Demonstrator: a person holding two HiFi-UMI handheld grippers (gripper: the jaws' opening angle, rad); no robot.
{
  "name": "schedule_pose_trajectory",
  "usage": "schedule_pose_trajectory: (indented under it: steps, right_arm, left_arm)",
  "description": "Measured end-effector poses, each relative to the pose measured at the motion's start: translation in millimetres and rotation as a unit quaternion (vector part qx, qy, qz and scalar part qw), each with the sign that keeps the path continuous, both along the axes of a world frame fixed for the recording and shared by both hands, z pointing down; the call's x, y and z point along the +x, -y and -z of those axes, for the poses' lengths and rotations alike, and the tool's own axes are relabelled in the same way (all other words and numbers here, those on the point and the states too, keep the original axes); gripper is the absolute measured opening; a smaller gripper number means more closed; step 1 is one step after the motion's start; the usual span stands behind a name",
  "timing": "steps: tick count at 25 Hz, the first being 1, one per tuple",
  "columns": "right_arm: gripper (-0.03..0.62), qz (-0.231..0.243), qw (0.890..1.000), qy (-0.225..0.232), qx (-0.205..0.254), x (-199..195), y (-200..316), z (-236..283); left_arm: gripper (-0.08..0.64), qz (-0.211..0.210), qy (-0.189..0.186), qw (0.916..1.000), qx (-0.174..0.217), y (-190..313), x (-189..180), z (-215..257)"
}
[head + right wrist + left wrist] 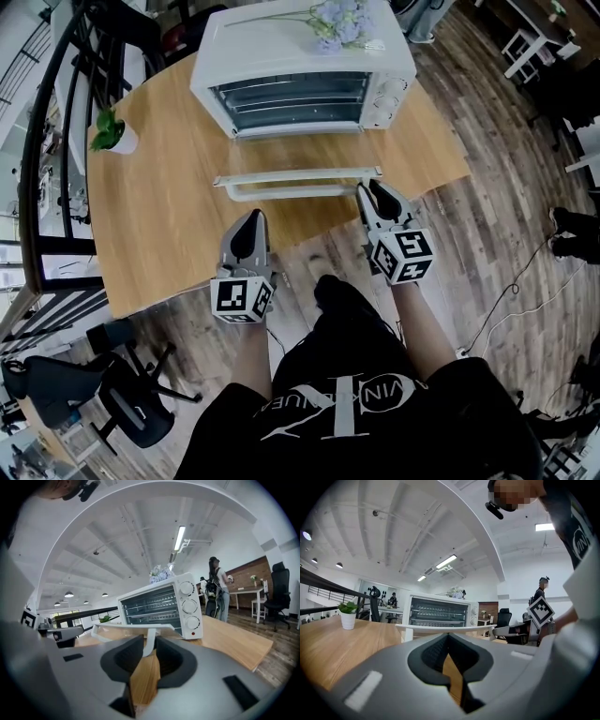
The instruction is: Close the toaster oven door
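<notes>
Toaster oven door [295, 175] seen dropped flat in front of the toaster oven [300, 56], handle [295, 192] outermost. Held the right gripper [149, 651] with jaws apart either side of the handle's right post, no squeeze visible. Held the left gripper [251, 217] with jaws together on nothing, further out from the oven than the handle's left end. Beneath: wooden table [159, 216], its edge just past the handle. Potted plant [114, 134] left of the oven, flowers [342, 21] on top. Plank floor [506, 187] open to the oven's right.
</notes>
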State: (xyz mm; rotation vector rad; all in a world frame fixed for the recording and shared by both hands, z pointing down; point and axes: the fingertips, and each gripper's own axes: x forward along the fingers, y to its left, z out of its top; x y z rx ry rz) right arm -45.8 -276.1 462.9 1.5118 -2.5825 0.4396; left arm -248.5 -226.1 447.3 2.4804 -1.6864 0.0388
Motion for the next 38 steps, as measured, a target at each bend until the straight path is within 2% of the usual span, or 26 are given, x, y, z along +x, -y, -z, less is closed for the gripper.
schedule_pose_trajectory:
  steps: [11,22,38]
  right_arm:
    - [0.069,-0.003,1.0,0.014,0.011,1.2,20.7,33.5]
    - [0.069,-0.017,0.998,0.045,0.035,2.1,62.3,75.4]
    - [0.071,-0.021,0.997,0.058,0.048,1.6,108.2,101.5]
  left_arm:
    - [0.009,-0.005,-0.01,0.9999,0.001,19.4,-4.0,14.0]
    - [0.009,-0.007,-0.011,0.9999,0.006,52.2,-8.8,24.2]
    - [0.009,-0.005,-0.014,0.9998,0.015,93.9,-11.6,36.8]
